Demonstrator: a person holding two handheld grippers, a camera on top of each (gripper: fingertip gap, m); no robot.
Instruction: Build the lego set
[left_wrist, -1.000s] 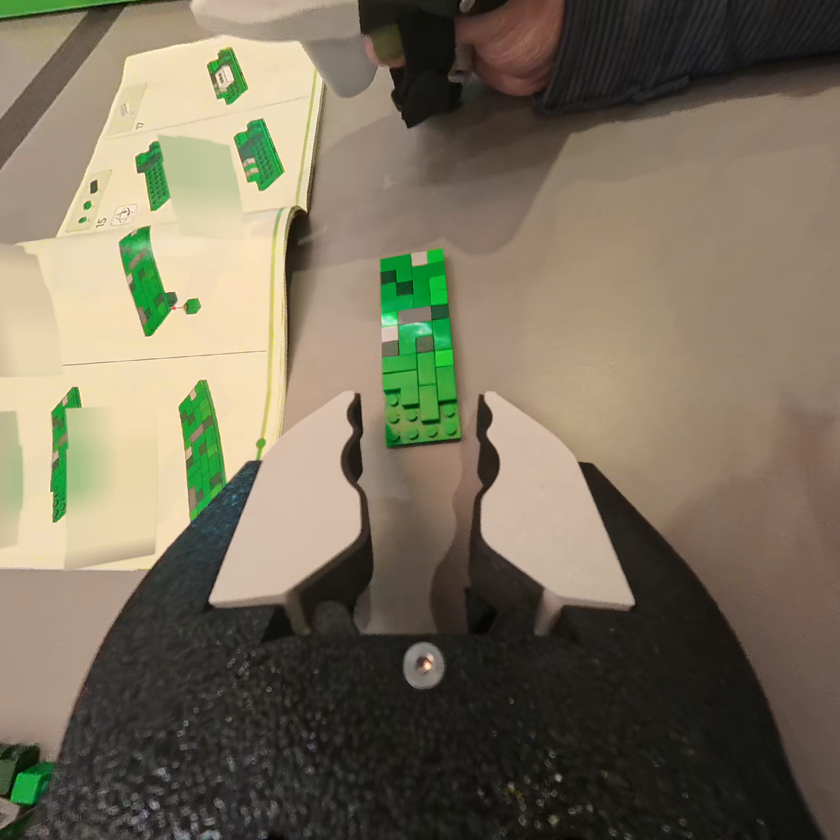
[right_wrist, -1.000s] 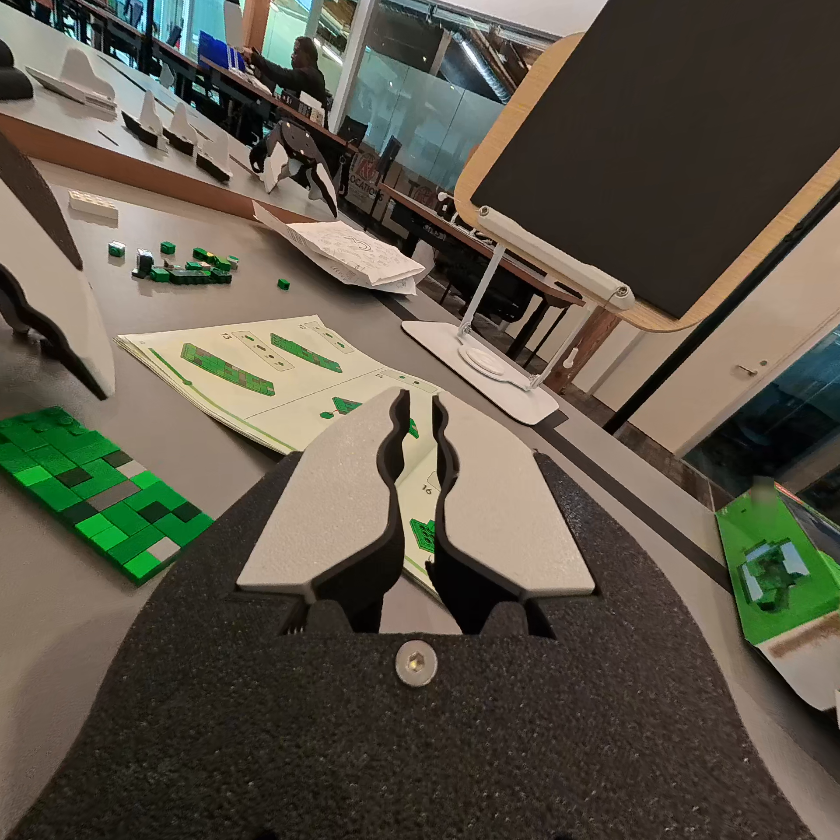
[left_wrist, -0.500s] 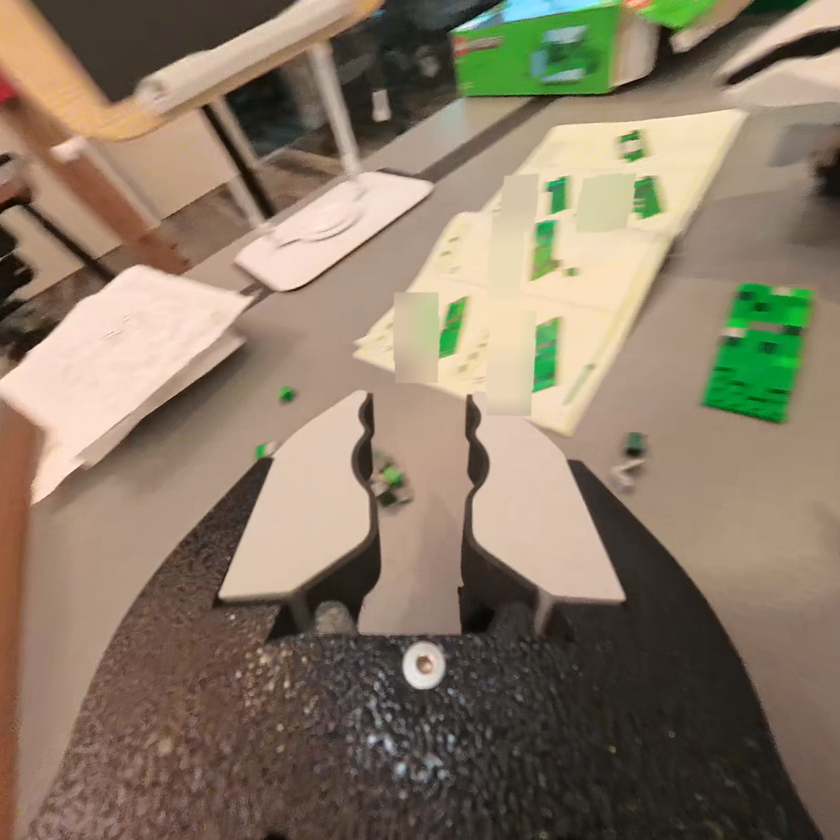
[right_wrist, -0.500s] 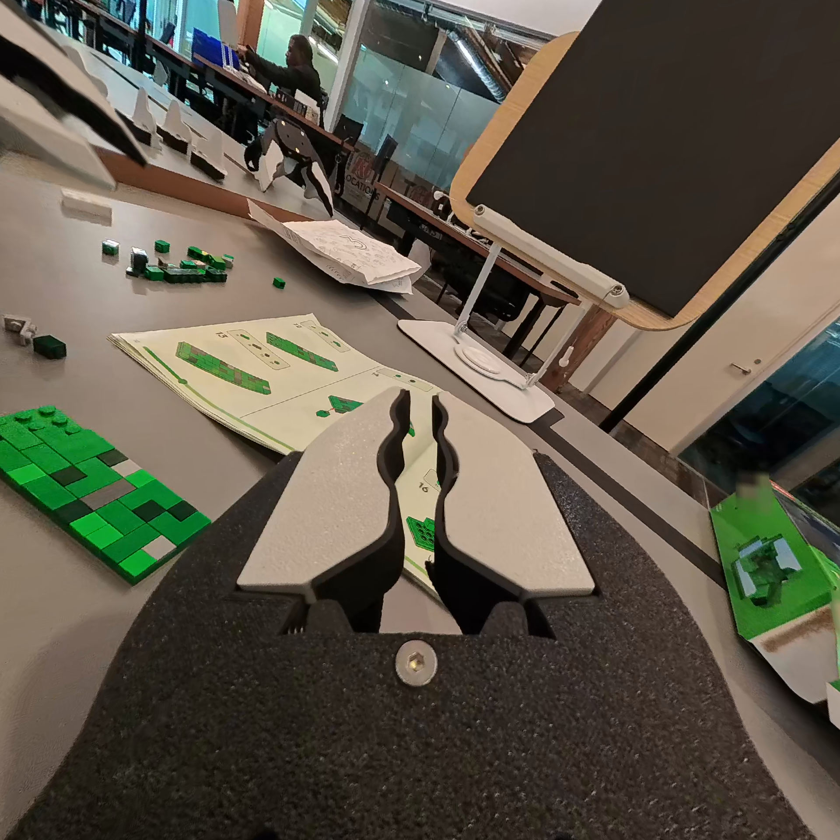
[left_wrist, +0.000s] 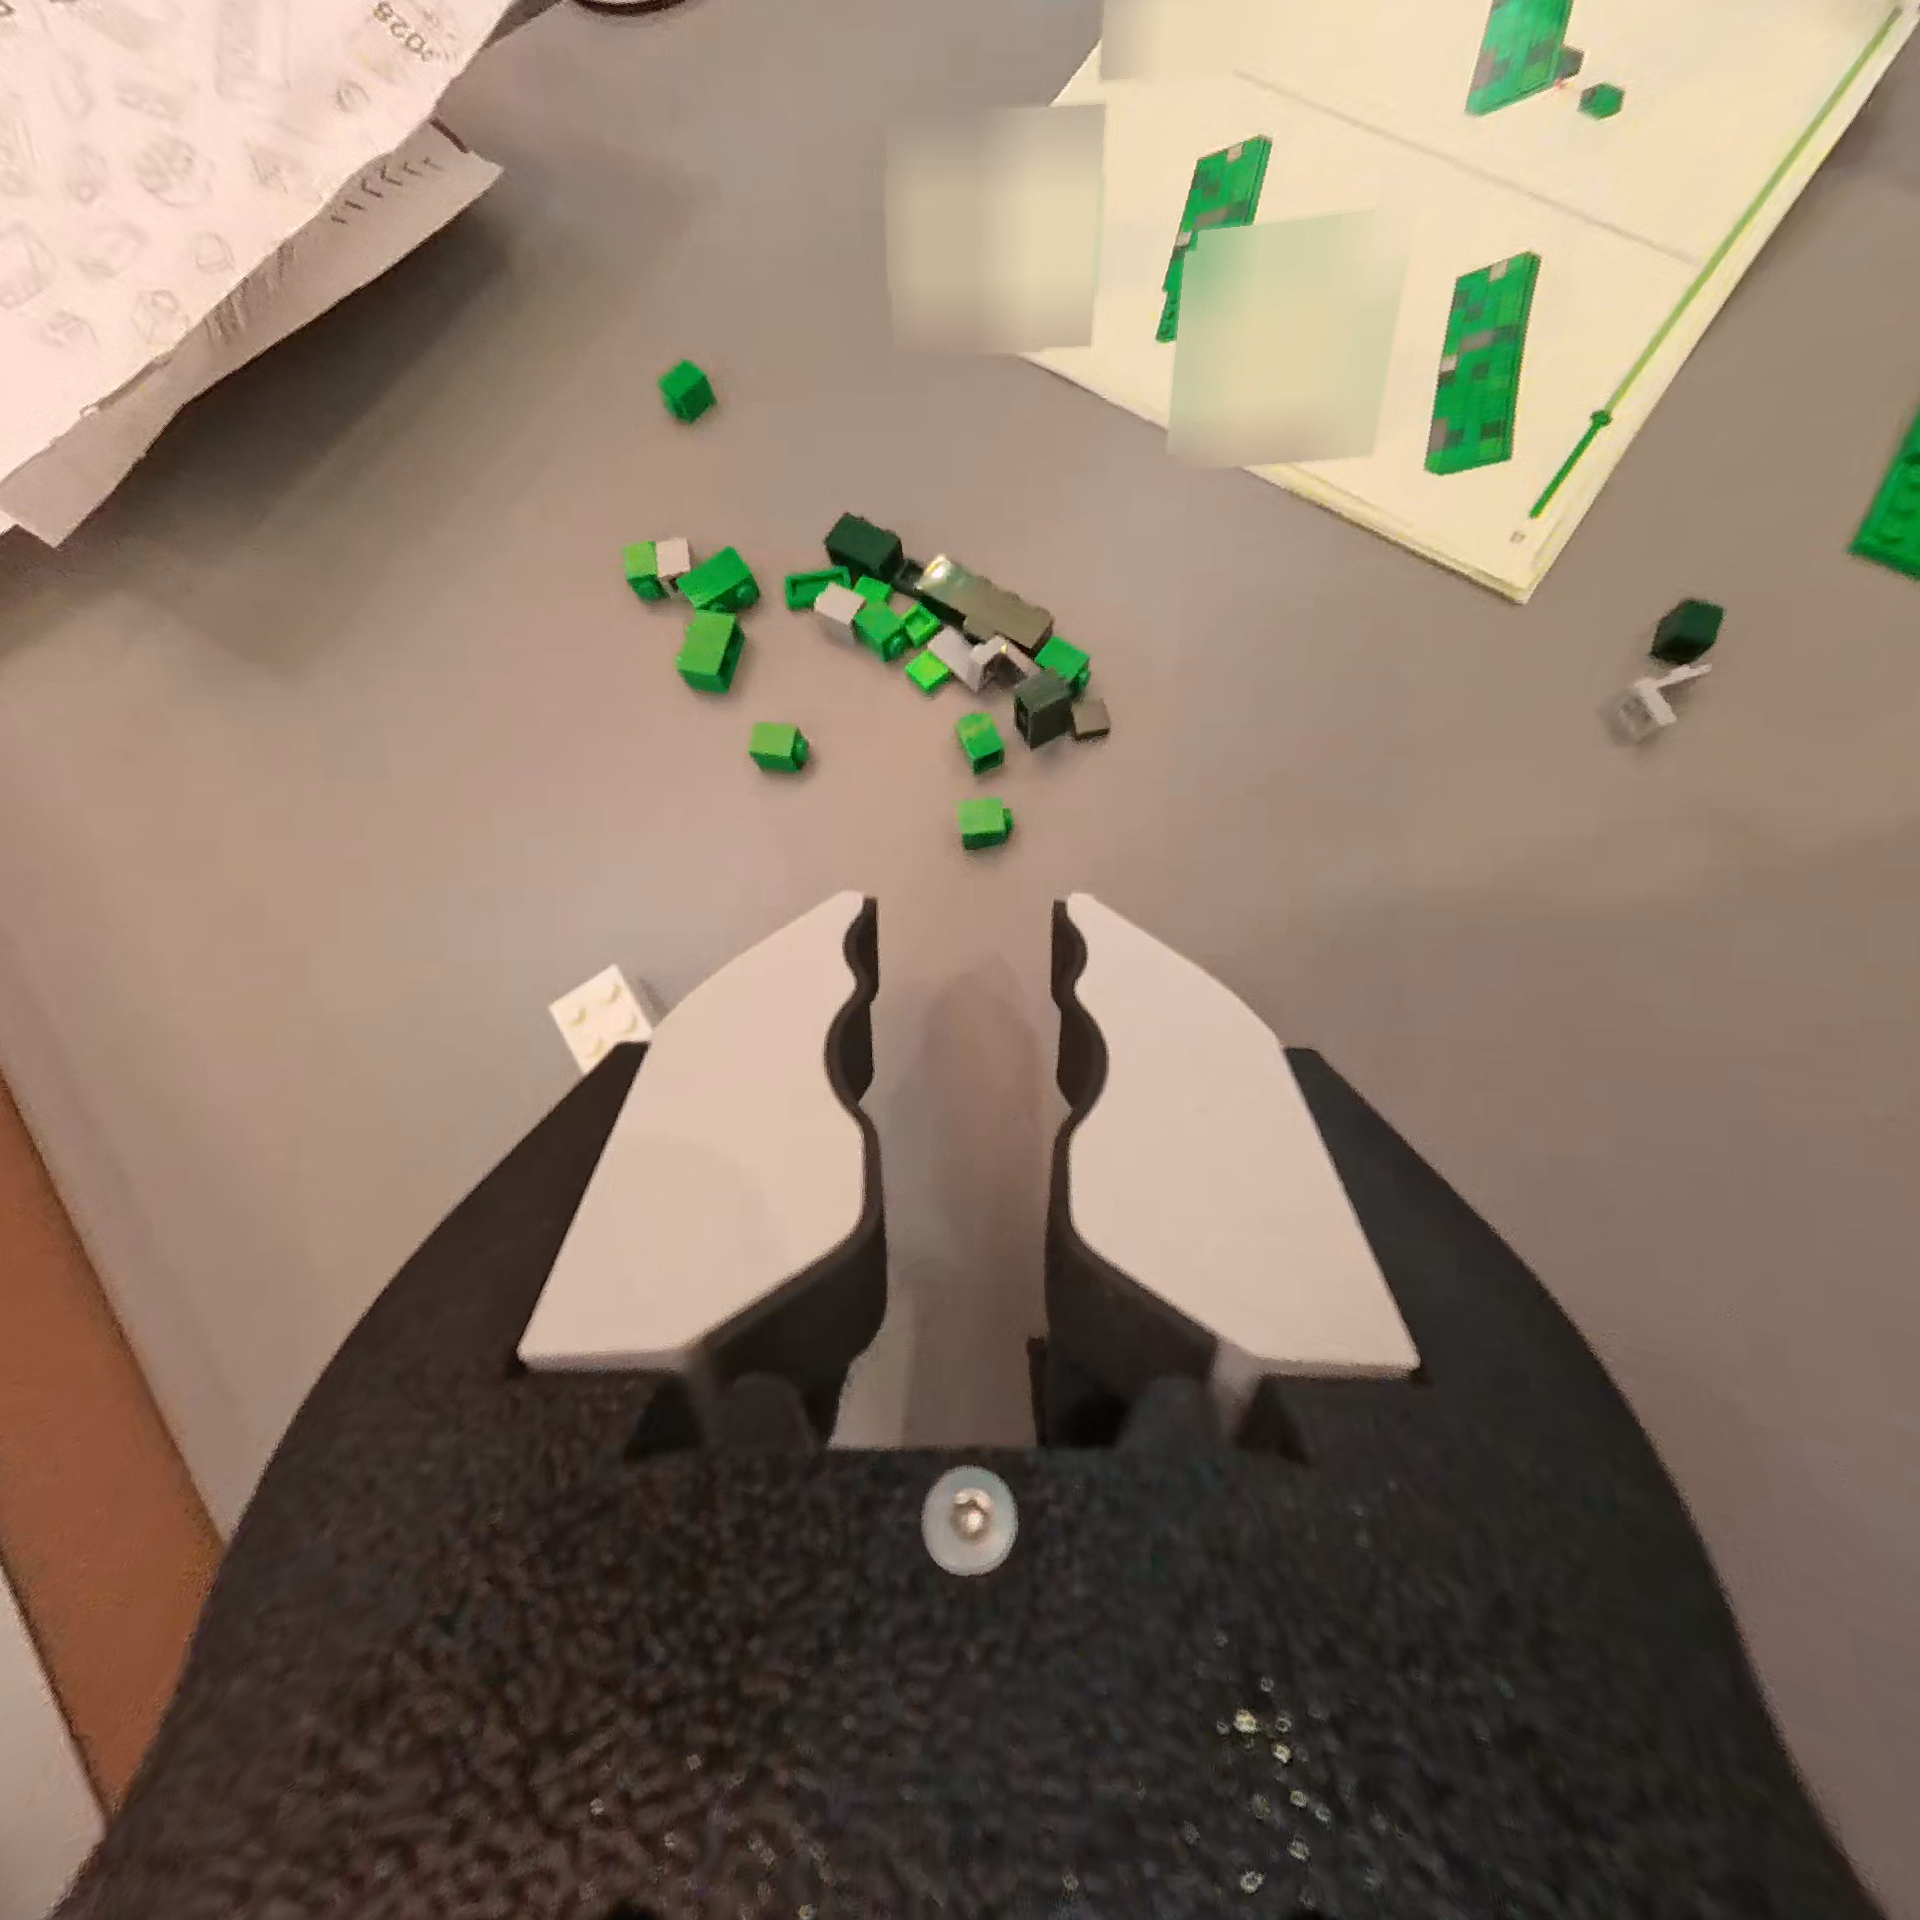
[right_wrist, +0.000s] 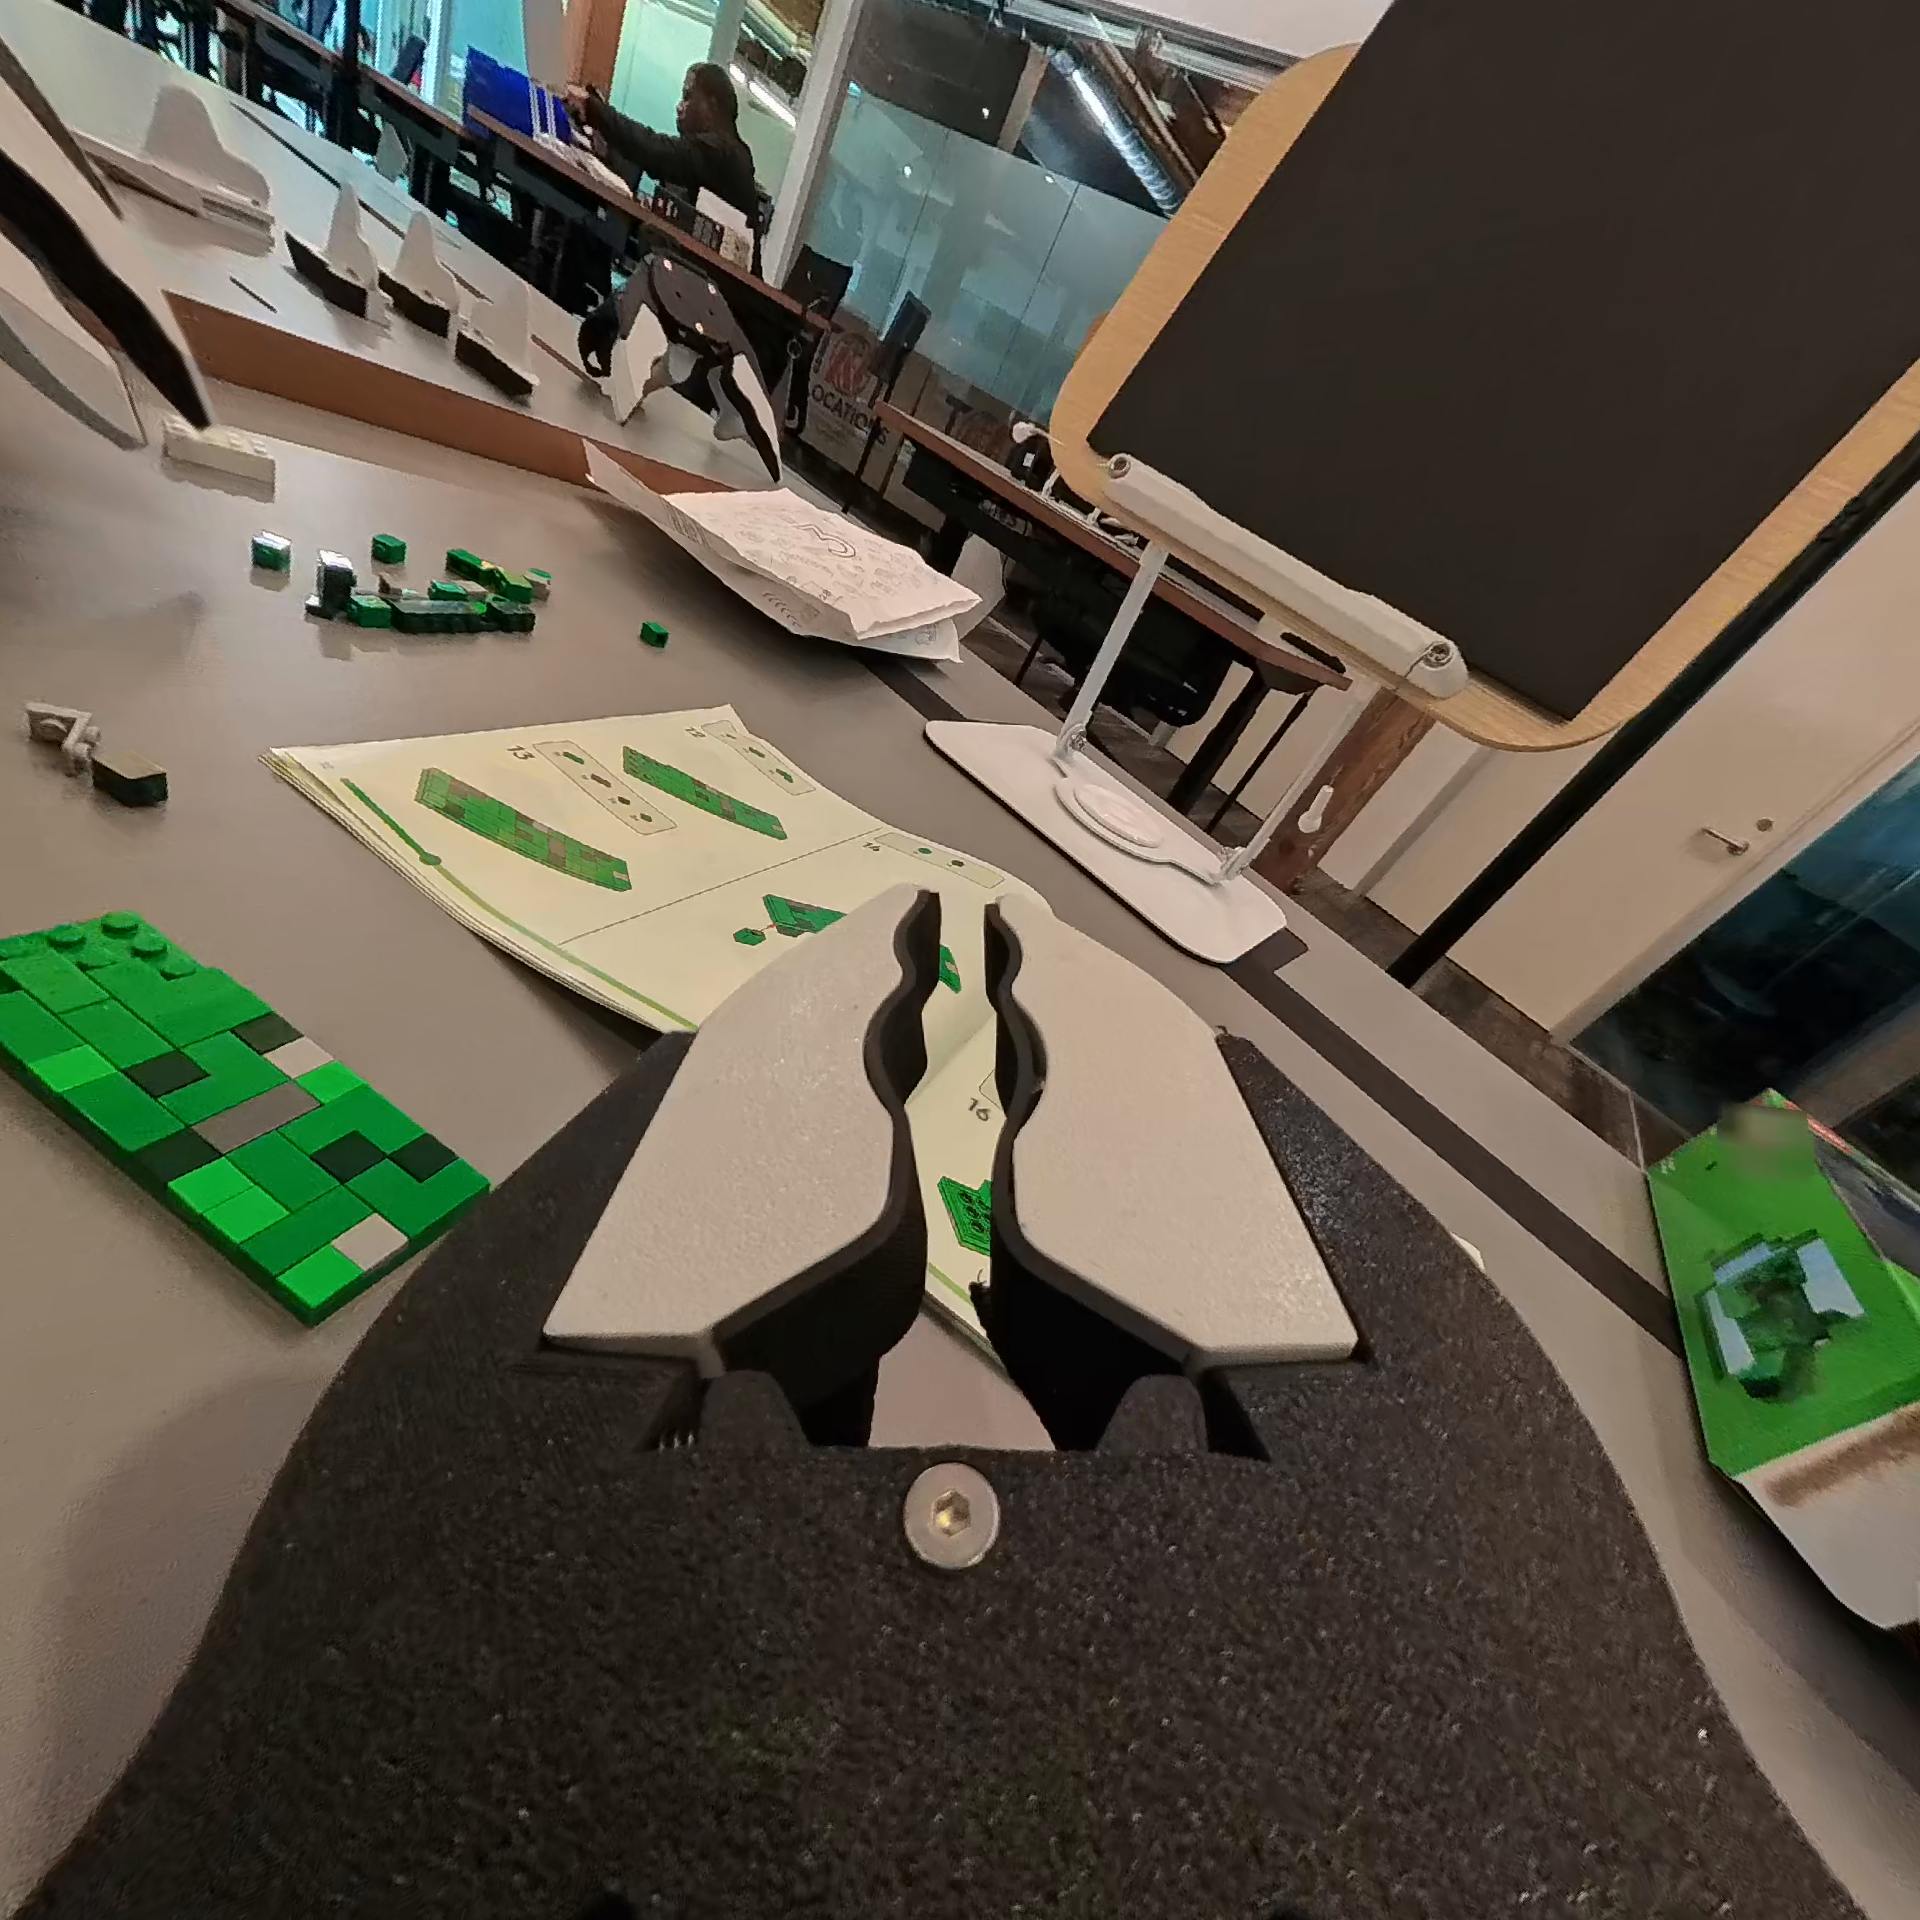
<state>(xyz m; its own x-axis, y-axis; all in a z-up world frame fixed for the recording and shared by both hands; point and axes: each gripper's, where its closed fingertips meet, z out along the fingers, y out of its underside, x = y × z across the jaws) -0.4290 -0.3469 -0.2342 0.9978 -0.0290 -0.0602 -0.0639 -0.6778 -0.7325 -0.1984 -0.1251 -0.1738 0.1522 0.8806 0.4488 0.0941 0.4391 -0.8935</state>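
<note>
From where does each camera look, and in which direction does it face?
Left wrist view: on the left gripper, looking steeply down at the loose brick pile; its two open fingers show.
Right wrist view: on the right gripper, looking low across the table toward the tilted dark board; its fingers show, almost closed on nothing.
Shared: instruction booklet, the pile, paper bag.

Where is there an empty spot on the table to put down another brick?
Bare grey table lies left of the loose brick pile, below the crumpled paper. Another gap sits between the pile and the dark green brick. It is crowded by the pile and the instruction booklet.
</note>
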